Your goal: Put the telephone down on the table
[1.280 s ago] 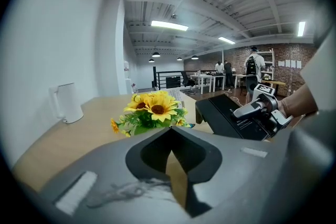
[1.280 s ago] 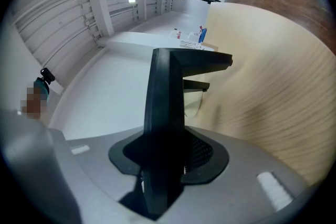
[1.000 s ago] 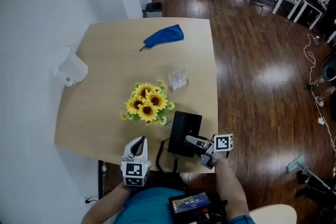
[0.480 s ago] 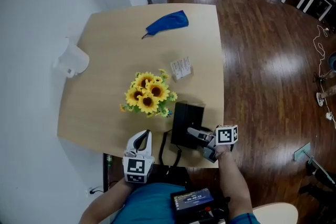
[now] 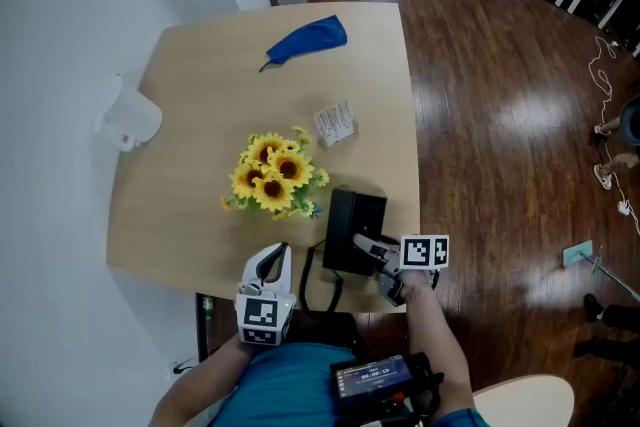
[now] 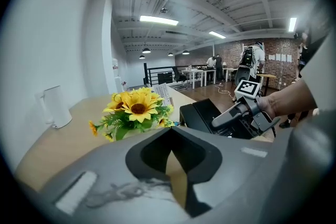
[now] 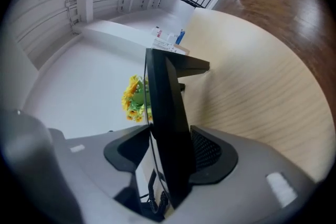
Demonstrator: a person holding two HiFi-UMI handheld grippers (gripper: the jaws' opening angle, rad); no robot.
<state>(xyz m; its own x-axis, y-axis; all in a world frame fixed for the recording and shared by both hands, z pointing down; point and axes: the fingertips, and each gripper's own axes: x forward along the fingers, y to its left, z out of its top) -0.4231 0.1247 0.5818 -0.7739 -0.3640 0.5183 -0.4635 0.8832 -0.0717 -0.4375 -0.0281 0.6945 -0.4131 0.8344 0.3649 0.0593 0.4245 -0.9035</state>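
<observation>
The black telephone [image 5: 355, 230] lies on the wooden table [image 5: 200, 95] near its front right edge, and its coiled cord [image 5: 318, 287] runs off the near edge. My right gripper [image 5: 378, 257] straddles the phone's near side. In the right gripper view the telephone [image 7: 165, 107] stands edge-on between the jaws of my right gripper [image 7: 170, 149]. Those jaws are opening, and a slim gap shows at each pad. My left gripper [image 5: 268, 262] hovers over the table's front edge, left of the phone, shut and holding nothing. The left gripper view shows my left gripper [image 6: 173, 165], the telephone [image 6: 202, 115] and the right gripper [image 6: 231, 115].
A bunch of sunflowers [image 5: 272, 177] sits just behind the phone. A white jug [image 5: 128, 123] stands at the left edge, a blue cloth [image 5: 308, 42] at the back, and a small printed packet [image 5: 335, 123] mid-table. A device with a screen [image 5: 375, 383] hangs at the person's chest.
The right gripper has dipped a little with the telephone's near side, which now rests lower on the table. The left gripper stays by the front edge.
</observation>
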